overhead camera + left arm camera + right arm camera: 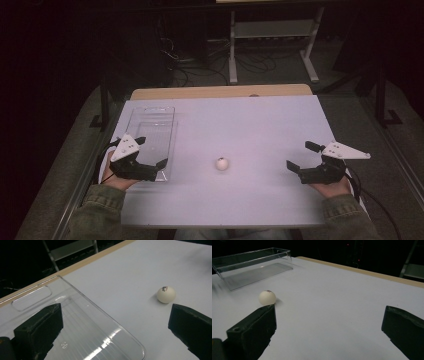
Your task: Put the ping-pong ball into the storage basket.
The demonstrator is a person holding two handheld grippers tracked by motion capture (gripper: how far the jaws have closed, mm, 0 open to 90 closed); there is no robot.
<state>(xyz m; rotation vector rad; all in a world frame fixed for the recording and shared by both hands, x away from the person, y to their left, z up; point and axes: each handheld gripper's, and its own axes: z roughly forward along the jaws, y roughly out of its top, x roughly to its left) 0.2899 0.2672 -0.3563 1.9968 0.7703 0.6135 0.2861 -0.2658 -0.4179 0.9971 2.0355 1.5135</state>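
A white ball (221, 163) with a small printed mark lies on the white tabletop (260, 120), near the middle toward the front. An empty clear plastic tray (131, 120) stands at the left. My left gripper (153, 151) is open, held over the tray's near end, with one jaw above the tray and the other past its right wall. My right gripper (299, 154) is open at the right, well clear of the ball. In the left gripper view the ball (166, 294) rests right of the tray (82, 322). The right gripper view has the ball (267, 298) just beyond its left jaw and the tray (254, 267) farther off.
A strip of bare wood (220, 91) runs along the table's far edge. Behind the table, on the dark floor, stands a white metal rack (272, 30) among loose cables. A wide stretch of white surface separates the ball from the right gripper.
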